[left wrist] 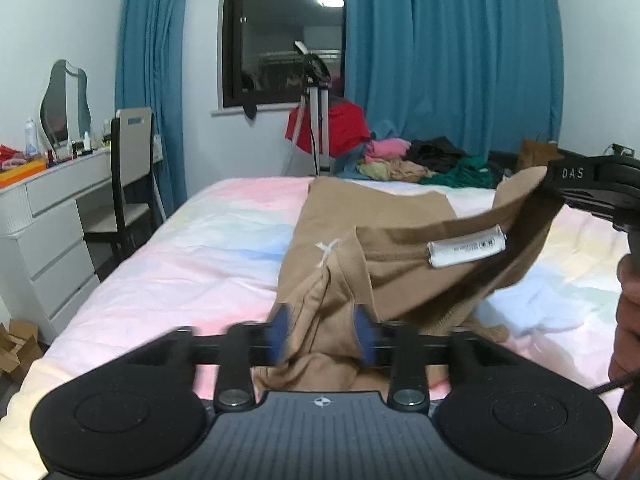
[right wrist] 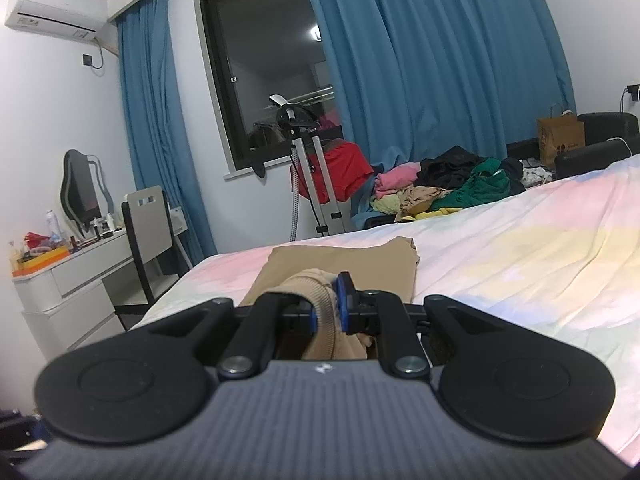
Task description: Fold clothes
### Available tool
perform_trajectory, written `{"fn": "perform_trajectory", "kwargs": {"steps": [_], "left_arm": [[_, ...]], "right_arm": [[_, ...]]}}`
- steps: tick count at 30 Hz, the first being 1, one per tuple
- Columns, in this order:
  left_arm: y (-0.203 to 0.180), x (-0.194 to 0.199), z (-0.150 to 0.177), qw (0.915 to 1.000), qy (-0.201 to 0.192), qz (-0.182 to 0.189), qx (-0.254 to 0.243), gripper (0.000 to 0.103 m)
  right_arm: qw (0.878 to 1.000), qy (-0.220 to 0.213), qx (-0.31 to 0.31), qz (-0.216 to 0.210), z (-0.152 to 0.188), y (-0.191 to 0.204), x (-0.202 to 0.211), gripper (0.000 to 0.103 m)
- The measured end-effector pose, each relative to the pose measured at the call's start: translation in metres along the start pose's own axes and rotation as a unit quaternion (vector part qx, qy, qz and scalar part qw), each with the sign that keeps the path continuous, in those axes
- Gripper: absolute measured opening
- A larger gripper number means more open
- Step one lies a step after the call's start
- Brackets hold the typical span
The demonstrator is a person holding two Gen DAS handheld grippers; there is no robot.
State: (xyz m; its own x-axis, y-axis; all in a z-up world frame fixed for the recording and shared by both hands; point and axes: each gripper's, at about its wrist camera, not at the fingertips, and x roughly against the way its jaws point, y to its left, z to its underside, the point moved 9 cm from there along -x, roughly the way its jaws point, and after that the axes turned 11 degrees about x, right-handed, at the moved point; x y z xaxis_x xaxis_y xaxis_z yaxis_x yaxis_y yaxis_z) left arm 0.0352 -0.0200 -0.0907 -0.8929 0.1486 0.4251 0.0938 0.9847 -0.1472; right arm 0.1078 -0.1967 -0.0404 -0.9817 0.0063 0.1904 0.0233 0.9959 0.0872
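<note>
In the left wrist view, the left gripper (left wrist: 322, 334) had its blue pads part-way apart with a bunch of the tan garment (left wrist: 372, 216) between them; the cloth filled the gap, but whether the pads truly pinched it could not be told. The garment's far half lay flat on the bed (left wrist: 192, 248), while its near edge, showing a white label (left wrist: 466, 248), rose toward the right gripper (left wrist: 548, 188), which held a corner aloft at the right of the frame. A hand (left wrist: 628, 320) gripped that tool's handle. In the right wrist view, the right gripper (right wrist: 330, 306) was nearly closed, its pads clamped on a ribbed tan hem, with the flat part of the garment stretched ahead on the bed. A pile of clothes (right wrist: 448, 188) sat at the bed's far end. Judged from this, a fold of the garment was in hand, its near edge lifted at two points. The next move would likely call for both grippers to carry that edge together and level, so it lands square on the flat half without bunching.
</note>
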Motion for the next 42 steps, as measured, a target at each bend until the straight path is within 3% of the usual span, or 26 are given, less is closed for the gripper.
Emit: {"fn": "perform_trajectory", "kwargs": {"steps": [3, 5, 11, 15, 18, 22, 26, 28, 31, 34, 37, 39, 42], "left_arm": [[-0.001, -0.01, -0.002, 0.9999, -0.001, -0.012, 0.002, 0.07], [-0.004, -0.026, -0.006, 0.9996, -0.002, -0.028, 0.003, 0.073], [0.001, -0.066, -0.011, 0.9961, -0.001, -0.084, 0.024, 0.073], [0.039, -0.067, -0.006, 0.9836, 0.003, -0.17, 0.06, 0.073], [0.063, -0.054, -0.015, 0.9746, -0.021, -0.199, 0.1, 0.073], [0.071, -0.035, -0.03, 0.9675, -0.076, -0.213, 0.114, 0.073], [0.067, -0.028, -0.036, 0.9668, -0.096, -0.209, 0.111, 0.074], [0.065, -0.024, -0.039, 0.9663, -0.106, -0.207, 0.11, 0.074], [0.061, -0.019, -0.043, 0.9655, -0.121, -0.203, 0.108, 0.074], [0.052, -0.011, -0.044, 0.9616, -0.144, -0.219, 0.082, 0.078], [0.035, 0.002, -0.044, 0.9547, -0.177, -0.233, 0.056, 0.08], [0.023, 0.01, -0.044, 0.9539, -0.19, -0.227, 0.05, 0.081], [0.018, 0.022, -0.049, 0.9549, -0.198, -0.212, 0.064, 0.082]], "right_arm": [[1.0, -0.001, -0.001, -0.002, -0.002, 0.001, 0.0, 0.013], [1.0, -0.004, 0.002, -0.003, -0.003, 0.003, 0.001, 0.013], [1.0, -0.01, 0.013, -0.005, -0.006, 0.006, 0.004, 0.013], [1.0, 0.002, 0.015, 0.004, -0.002, 0.001, 0.001, 0.014], [0.999, 0.037, 0.031, 0.017, 0.007, -0.004, -0.01, 0.015], [0.992, 0.108, 0.063, 0.028, 0.033, -0.006, -0.027, 0.029], [0.977, 0.186, 0.106, 0.019, 0.061, -0.002, -0.038, 0.033], [0.968, 0.225, 0.108, 0.009, 0.076, -0.003, -0.038, 0.04], [0.953, 0.283, 0.11, -0.006, 0.098, -0.004, -0.036, 0.04], [0.968, 0.235, 0.08, 0.041, 0.086, -0.018, -0.022, 0.048], [0.983, 0.16, -0.006, 0.095, 0.065, -0.034, 0.001, 0.049], [0.985, 0.114, -0.05, 0.123, 0.051, -0.044, 0.015, 0.049], [0.987, 0.053, -0.077, 0.131, 0.015, -0.049, 0.031, 0.05]]}}
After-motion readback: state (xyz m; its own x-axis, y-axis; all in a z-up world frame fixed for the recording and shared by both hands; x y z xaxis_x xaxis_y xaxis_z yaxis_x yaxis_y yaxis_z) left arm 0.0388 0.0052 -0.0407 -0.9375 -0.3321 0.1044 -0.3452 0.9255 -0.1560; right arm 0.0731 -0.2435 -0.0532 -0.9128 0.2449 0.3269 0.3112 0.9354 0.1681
